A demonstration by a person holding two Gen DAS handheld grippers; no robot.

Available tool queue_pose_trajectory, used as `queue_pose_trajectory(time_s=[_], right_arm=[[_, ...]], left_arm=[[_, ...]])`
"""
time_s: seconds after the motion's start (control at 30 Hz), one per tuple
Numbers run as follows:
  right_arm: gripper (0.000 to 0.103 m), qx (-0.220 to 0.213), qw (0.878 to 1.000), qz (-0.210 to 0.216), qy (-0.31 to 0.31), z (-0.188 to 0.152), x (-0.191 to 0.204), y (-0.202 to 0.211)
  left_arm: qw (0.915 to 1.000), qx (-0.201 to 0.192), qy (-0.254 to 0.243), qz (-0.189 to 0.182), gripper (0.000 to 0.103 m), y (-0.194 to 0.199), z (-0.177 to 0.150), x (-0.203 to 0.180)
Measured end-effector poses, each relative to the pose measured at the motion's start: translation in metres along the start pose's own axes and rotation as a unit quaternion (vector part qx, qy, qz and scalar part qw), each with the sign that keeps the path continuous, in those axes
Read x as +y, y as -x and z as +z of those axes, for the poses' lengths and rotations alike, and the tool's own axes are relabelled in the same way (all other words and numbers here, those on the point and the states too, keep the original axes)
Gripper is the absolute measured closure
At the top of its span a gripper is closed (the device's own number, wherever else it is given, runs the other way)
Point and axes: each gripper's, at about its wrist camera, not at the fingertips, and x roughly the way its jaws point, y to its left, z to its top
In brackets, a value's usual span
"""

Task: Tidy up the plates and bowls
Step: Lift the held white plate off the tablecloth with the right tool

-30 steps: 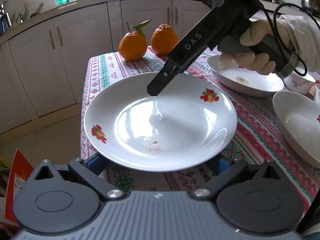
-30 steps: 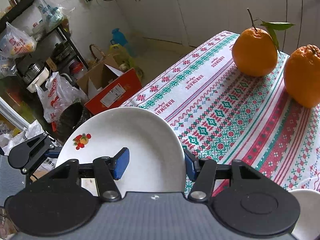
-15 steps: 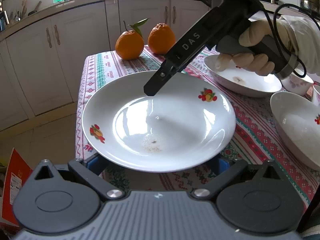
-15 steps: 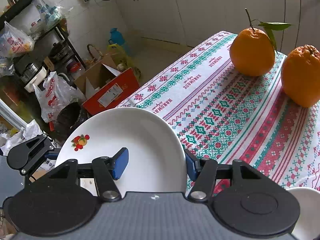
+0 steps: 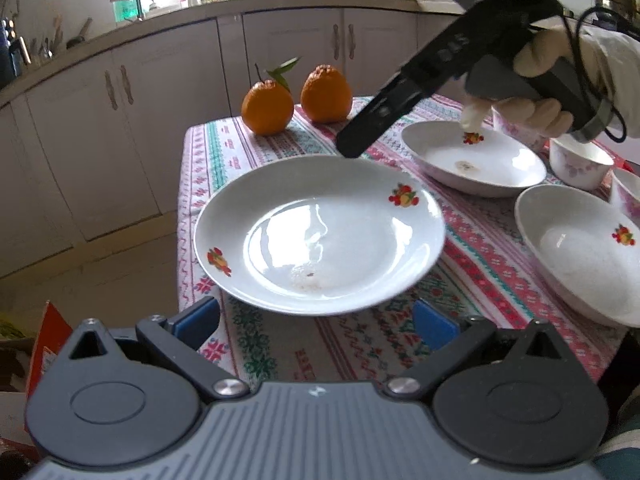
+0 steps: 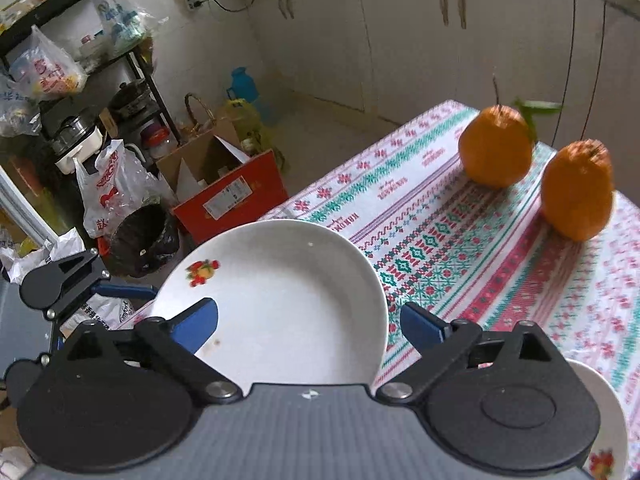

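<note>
Fruit-print plate point(image 5: 320, 236), frame centre: between left gripper point(image 5: 316, 316) wide-spread pads, contact unclear; right gripper point(image 6: 308, 320), opening, holds nothing, lies upper right.

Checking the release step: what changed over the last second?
The right gripper has let go of the plate: its jaws are opening and it has lifted off the far rim. The left gripper has backed off the near rim, jaws open. Oranges and the other dishes stayed put.

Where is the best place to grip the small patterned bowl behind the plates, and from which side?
Probably the thin upright rim of the small patterned bowl, from above, one finger inside and one outside. It stands upright and open; its round wall looks too wide and curved to pinch.
</note>
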Motion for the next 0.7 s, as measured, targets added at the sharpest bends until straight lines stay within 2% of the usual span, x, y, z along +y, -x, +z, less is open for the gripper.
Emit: queue_pose_trajectory(time_s=[0.23,0.37,0.5,0.7], right_arm=[[0.000,-0.047,0.998,-0.027,0.011,-0.033,0.033,0.063],[0.000,-0.070,0.995,-0.064,0.010,-0.065,0.051,0.096],[0.000,-0.069,0.993,-0.091,-0.006,-0.102,0.056,0.121],[0.000,-0.055,0.990,-0.111,-0.069,-0.154,0.035,0.143]], left_arm=[[0.9995,-0.031,0.004,0.007,0.001,0.039,0.006,-0.023],[0.9991,-0.042,0.004,0.001,0.001,0.054,0.008,-0.042],[0.9988,-0.045,-0.004,-0.017,0.001,0.061,0.007,-0.065],[0.9969,-0.025,-0.046,-0.059,0.001,0.057,-0.007,-0.104]])
